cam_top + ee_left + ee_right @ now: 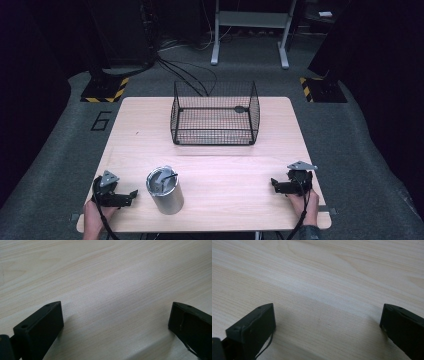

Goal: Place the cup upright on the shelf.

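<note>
A shiny metal cup (164,190) stands upright near the table's front left, with a utensil or lid piece resting in its mouth. My left gripper (131,194) rests on the table just left of the cup, pointing toward it. Its jaws stand wide apart over bare wood in the left gripper view (116,312). My right gripper (274,184) lies at the front right, pointing left. In the right gripper view (328,312) its jaws are also wide apart, nothing between them. A black wire basket (215,113) sits at the table's far middle.
The light wooden table (225,165) has open surface between the cup and the right gripper. Beyond the table lie grey floor, cables, stand bases with yellow-black tape (105,90) and a white frame's legs (250,35).
</note>
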The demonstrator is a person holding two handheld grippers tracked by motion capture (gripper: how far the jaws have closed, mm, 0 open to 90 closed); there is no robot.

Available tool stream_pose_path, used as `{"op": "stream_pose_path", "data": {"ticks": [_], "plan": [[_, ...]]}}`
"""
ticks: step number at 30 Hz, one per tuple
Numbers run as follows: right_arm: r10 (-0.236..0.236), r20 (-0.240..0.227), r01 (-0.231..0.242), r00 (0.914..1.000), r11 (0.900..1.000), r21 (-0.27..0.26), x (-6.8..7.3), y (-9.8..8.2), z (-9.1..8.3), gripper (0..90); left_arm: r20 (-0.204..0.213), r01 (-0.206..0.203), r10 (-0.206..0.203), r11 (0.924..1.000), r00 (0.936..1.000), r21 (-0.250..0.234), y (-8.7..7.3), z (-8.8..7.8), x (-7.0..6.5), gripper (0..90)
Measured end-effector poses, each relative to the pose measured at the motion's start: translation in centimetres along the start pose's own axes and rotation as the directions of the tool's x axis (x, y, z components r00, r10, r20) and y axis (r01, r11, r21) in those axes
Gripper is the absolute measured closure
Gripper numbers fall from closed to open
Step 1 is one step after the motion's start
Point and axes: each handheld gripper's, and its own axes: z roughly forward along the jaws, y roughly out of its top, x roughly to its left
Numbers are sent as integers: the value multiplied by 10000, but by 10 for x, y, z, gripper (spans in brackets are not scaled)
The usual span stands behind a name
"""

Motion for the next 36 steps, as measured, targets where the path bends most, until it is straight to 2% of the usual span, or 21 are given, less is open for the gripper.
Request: {"op": "stream_pose_path", "data": {"ticks": [7, 8, 15, 23, 24, 26, 29, 31, 32, 35, 36], "plan": [[-126, -5, 126, 9999, 9999, 34, -1, 0, 0, 0, 7, -2, 2, 10000, 10000, 5, 0, 0, 0, 0], [1, -2, -1, 10000, 10000, -1, 0, 0, 0, 0, 9, 0, 0, 10000, 10000, 8, 0, 0, 0, 0], [0, -2, 0, 10000, 10000, -5, 0, 0, 0, 0, -6, -14, 14, 10000, 10000, -75, 0, 1, -1, 0], [-9, -4, 9, 10000, 10000, 0, 0, 0, 0, 0, 139, -259, 262, 9995, 9996, -206, 1, 2, 1, 0], [12, -6, -12, 10000, 10000, -5, 0, 0, 0, 0, 225, -342, 345, 9993, 9991, -151, 1, 0, 2, 0], [-49, 5, 49, 10000, 10000, 13, 0, 0, 0, 0, 325, -276, 289, 9989, 9991, -389, 0, -1, 1, 0], [-32, 0, 32, 10000, 10000, -5, 0, 0, 0, 0, 493, -269, 293, 9984, 9984, -489, 0, -4, 0, 0], [-10, -2, 10, 10000, 10000, 0, 0, 0, 0, 0, 651, -385, 422, 9976, 9970, -578, 1, -7, -2, 0], [-20, -1, 20, 10000, 10000, 3, 0, 0, 0, 0, 874, -437, 504, 9961, 9949, -770, 1, -10, -4, 0], [-76, 19, 76, 10000, 10000, 20, -1, 0, 0, 0, 1030, -592, 687, 9940, 9923, -920, 2, -14, -6, 0], [-69, 19, 69, 10000, 10000, 17, -1, 0, 0, 0, 1249, -666, 795, 9923, 9890, -1040, 3, -18, -8, 0]]}}
